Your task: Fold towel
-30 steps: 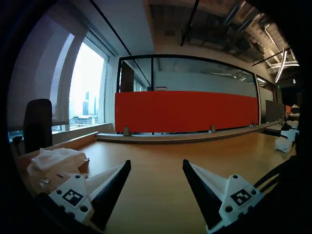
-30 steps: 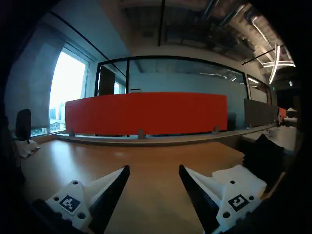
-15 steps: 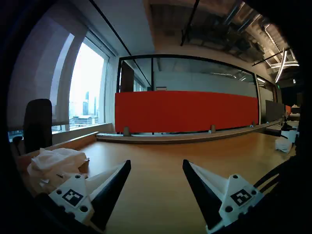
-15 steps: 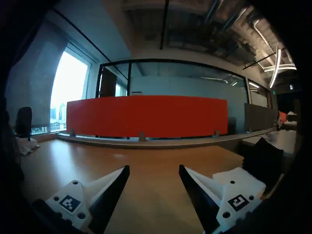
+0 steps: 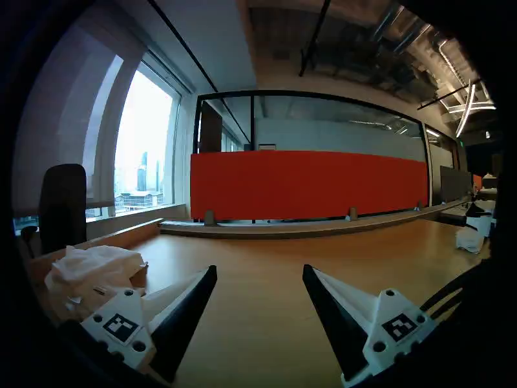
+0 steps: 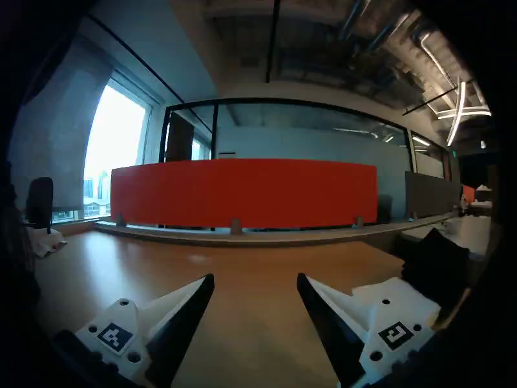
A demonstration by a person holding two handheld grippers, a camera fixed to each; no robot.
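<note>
A crumpled white towel (image 5: 90,266) lies on the wooden table (image 5: 271,258) at the left edge of the left gripper view, just beyond the left finger. My left gripper (image 5: 258,281) stands open low over the table with nothing between its fingers. In the right gripper view the same white cloth (image 6: 44,242) shows small at the far left. My right gripper (image 6: 255,288) is open over bare wood, holding nothing.
A red partition (image 5: 307,184) runs along the back of the table. A black chair (image 5: 61,207) stands by the window at left. Small white items (image 5: 470,238) sit at the far right. A dark object (image 6: 436,262) lies right of the right gripper.
The right gripper view tilted slightly upward between one second ago and half a second ago. The left gripper has not moved.
</note>
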